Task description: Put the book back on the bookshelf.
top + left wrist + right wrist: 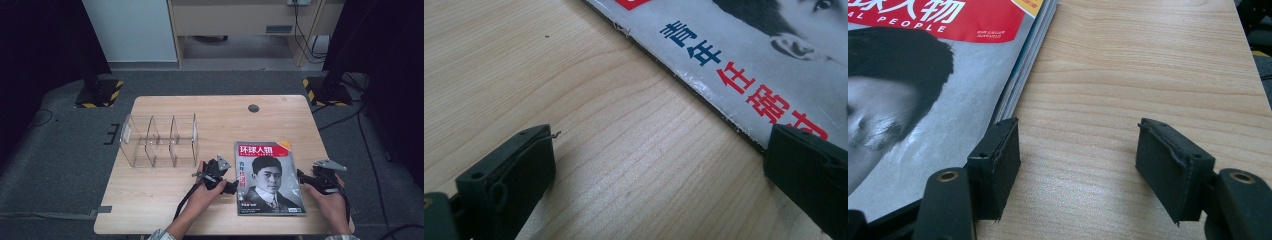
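Flanking magazine (269, 177) edges — hand-held grippers agape

The magazine (270, 177) has a grey cover with a black-and-white portrait, a red title band with white characters, an orange corner patch, and blue and red characters down its spine side. The tabletop (165, 190) is pale wood with fine grain lines. The organiser (159, 140) is clear and colourless. Both the left gripper (231, 186) and right gripper (301, 176) are black, each with a grey plate
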`<action>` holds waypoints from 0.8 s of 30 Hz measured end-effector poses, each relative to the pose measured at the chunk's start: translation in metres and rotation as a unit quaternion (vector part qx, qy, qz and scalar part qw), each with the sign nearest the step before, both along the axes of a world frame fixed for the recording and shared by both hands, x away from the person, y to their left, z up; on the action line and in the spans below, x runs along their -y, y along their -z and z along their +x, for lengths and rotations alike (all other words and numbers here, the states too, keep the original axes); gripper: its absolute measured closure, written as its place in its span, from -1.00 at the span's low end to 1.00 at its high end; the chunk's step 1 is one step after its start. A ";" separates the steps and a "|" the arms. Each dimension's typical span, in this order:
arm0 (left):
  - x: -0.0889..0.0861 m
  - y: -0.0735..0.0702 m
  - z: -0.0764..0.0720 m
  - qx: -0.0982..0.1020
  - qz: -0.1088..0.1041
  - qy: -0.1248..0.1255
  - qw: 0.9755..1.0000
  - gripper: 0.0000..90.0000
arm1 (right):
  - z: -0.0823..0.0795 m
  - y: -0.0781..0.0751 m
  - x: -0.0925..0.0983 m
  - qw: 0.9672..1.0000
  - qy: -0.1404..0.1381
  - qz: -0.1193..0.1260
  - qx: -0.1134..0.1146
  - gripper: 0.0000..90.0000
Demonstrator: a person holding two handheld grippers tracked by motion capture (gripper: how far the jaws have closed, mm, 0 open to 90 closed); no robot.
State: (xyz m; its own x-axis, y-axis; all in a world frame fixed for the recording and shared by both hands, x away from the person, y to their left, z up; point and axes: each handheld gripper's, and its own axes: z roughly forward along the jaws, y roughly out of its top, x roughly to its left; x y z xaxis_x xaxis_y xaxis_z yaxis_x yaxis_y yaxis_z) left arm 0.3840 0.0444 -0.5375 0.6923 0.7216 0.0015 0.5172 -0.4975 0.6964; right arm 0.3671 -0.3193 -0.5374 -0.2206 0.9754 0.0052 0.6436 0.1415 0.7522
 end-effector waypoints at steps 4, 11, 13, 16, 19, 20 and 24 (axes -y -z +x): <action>0.000 0.000 0.000 0.000 0.000 0.000 1.000 -1.00 | 0.001 0.000 -0.001 1.000 0.002 0.002 -0.001 -0.28; -0.001 -0.001 -0.001 0.000 -0.003 0.000 1.000 -0.98 | 0.001 0.000 -0.001 1.000 -0.003 0.002 -0.005 -0.34; -0.002 -0.004 -0.003 0.004 -0.021 -0.007 1.000 -0.87 | 0.001 0.000 -0.001 1.000 -0.003 0.002 -0.006 -0.34; -0.003 -0.010 -0.005 0.012 -0.039 -0.012 0.999 -0.89 | 0.000 -0.003 0.000 1.000 0.001 0.002 -0.012 -0.34; -0.004 -0.020 -0.011 0.017 -0.059 -0.005 0.998 -0.88 | -0.003 -0.012 0.000 1.000 0.003 0.005 0.010 -0.31; -0.003 -0.022 -0.013 0.017 -0.066 -0.001 0.998 -0.88 | -0.004 -0.014 -0.001 1.000 0.002 0.008 0.017 -0.31; 0.004 -0.024 -0.018 0.009 -0.078 0.018 0.997 -0.86 | -0.005 -0.020 -0.006 0.999 -0.013 0.022 0.027 -0.31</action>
State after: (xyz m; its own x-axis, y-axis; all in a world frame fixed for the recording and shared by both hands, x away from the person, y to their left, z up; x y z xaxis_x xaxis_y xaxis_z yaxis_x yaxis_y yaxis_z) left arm 0.3656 0.0401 -0.5132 0.7186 0.6888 -0.0956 0.4873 -0.4008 0.7758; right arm 0.3619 -0.3131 -0.5178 -0.2477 0.9682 0.0351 0.5988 0.1245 0.7912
